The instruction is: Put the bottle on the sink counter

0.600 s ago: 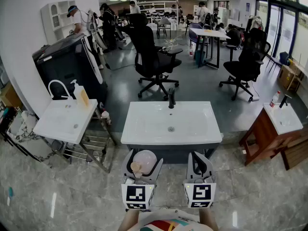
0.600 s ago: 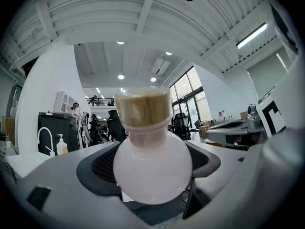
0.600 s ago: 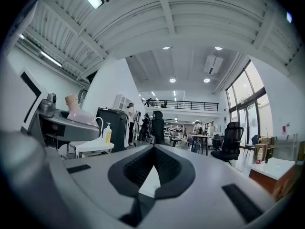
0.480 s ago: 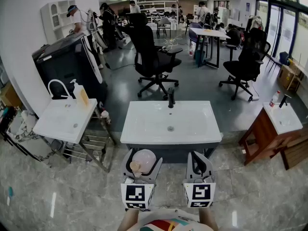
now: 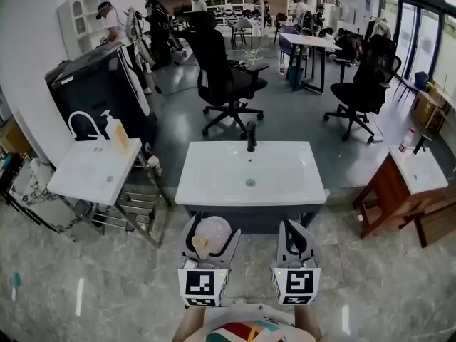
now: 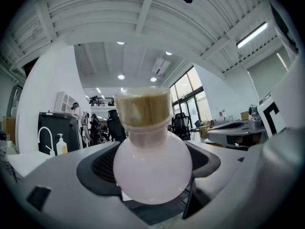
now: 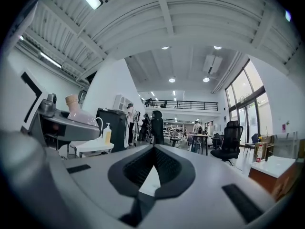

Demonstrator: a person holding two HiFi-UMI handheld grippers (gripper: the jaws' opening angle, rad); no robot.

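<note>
My left gripper (image 5: 212, 230) is shut on a round, pale pink bottle (image 5: 213, 234) with a tan cork cap (image 5: 200, 246). I hold it low, just in front of the white sink counter (image 5: 206, 191). In the left gripper view the bottle (image 6: 152, 168) fills the space between the wide jaws, with its cork cap (image 6: 142, 107) upward. My right gripper (image 5: 293, 234) hangs beside it on the right, shut with nothing in it. In the right gripper view its dark pads (image 7: 164, 173) meet, and the bottle (image 7: 78, 113) shows at the far left.
A black faucet (image 5: 251, 135) stands at the back of the counter's basin. On the left are a smaller sink (image 5: 92, 173) with a soap dispenser (image 5: 114, 129) and a metal rack (image 5: 139, 209). A wooden sink cabinet (image 5: 399, 191) stands at the right. Office chairs (image 5: 224, 84) and people are beyond.
The head view has shifted slightly, so the sink counter sits a little higher in the frame. Both grippers keep their pose, and the bottle stays in the left one.
</note>
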